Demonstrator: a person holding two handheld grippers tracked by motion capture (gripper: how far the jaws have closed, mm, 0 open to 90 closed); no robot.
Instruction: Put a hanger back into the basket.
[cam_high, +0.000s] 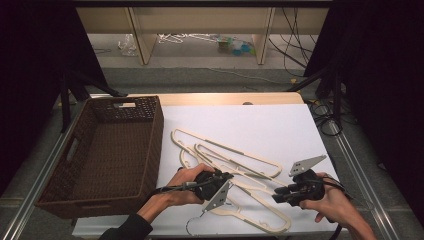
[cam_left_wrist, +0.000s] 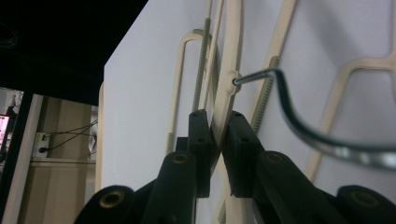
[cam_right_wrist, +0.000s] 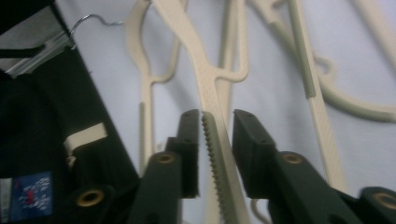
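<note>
the left gripper (cam_left_wrist: 215, 140) is clamped on the near cream hanger (cam_left_wrist: 224, 100) by its neck, beside the metal hook (cam_left_wrist: 299, 126), likely to lift it toward the wicker basket (cam_high: 150, 145) at left. the right gripper (cam_right_wrist: 215, 140) stands parted around that hanger's ridged bar, seemingly not pinching it.

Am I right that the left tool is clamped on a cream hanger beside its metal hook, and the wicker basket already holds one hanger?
Not quite. The left tool is clamped on the cream hanger beside its metal hook, as the left gripper view shows. But the wicker basket holds no hanger: the high view shows its inside bare, with all the hangers lying on the white table.
</note>
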